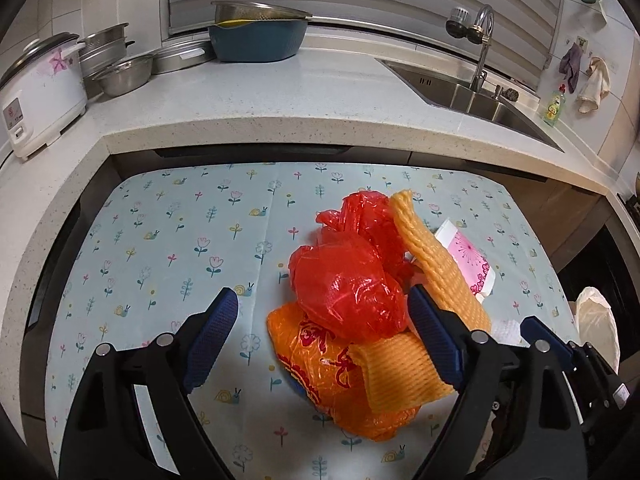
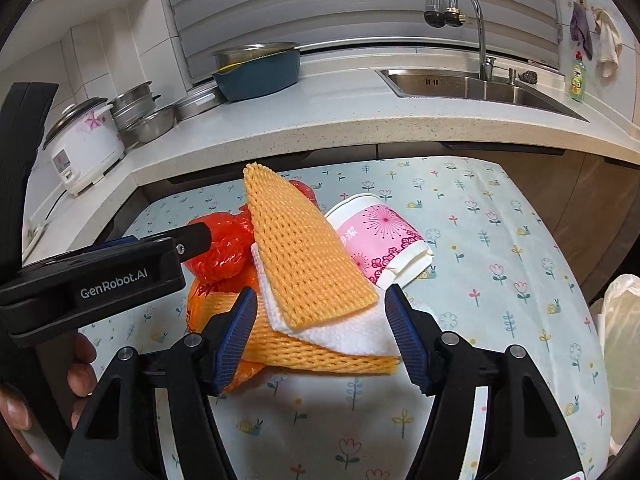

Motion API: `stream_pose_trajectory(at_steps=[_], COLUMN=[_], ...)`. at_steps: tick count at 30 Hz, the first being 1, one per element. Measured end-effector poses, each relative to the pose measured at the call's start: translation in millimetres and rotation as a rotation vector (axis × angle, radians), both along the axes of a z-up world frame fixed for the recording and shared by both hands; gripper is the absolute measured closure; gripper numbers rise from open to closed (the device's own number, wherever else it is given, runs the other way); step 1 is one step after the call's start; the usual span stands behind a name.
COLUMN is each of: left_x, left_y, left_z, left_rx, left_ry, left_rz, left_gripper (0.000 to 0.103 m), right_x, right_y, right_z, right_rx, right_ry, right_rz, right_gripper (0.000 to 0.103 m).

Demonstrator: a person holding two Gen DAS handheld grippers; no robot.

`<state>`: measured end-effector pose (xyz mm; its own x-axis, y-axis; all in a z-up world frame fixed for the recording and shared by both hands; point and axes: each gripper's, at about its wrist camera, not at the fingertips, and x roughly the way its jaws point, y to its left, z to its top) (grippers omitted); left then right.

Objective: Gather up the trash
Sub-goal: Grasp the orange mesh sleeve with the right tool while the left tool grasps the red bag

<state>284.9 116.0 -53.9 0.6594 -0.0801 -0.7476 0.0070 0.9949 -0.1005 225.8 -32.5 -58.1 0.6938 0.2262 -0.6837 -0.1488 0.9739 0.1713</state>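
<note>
A heap of trash lies on the flowered tablecloth (image 1: 160,240). It holds a crumpled red plastic bag (image 1: 348,292), an orange printed bag (image 1: 320,364), two orange foam nets (image 1: 436,264) (image 2: 304,252), a white tissue (image 2: 344,332) and a pink paper cup (image 2: 384,236) on its side. My left gripper (image 1: 324,332) is open, its fingers either side of the red and orange bags. My right gripper (image 2: 324,336) is open, straddling the foam nets and tissue. The left gripper's body (image 2: 100,280) shows in the right wrist view.
A white plastic bag (image 2: 624,352) hangs at the table's right edge. Behind the table runs a stone counter (image 1: 280,88) with a rice cooker (image 1: 36,92), steel bowls (image 1: 124,76), a blue basin (image 1: 256,40) and a sink (image 1: 472,92) with a tap.
</note>
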Motion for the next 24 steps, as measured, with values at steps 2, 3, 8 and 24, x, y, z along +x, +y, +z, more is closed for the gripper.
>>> stream_pose_trajectory(at_steps=[2,3,8,24], left_x=[7,9,17,-18], left_y=[-1,-1,-4,-45], left_z=[-4,-7,-19,28], left_rx=[-0.009,-0.013,-0.053,-0.036], left_ry=[0.01,0.014,0.059,-0.029], left_rz=[-0.008,-0.012,-0.05,-0.094], left_gripper=[0.021,0.023,0.055,0.08], right_x=[7,10,17,-19], right_y=[3,5,7,-44], right_z=[-4,-6,-17,26], right_rx=[0.004,0.006,0.019,0.068], right_ry=[0.008,0.012,0.038,-0.064], right_rz=[0.005,0.009,0.026,-0.046], right_gripper=[0.043,0.047,0.076,0.093])
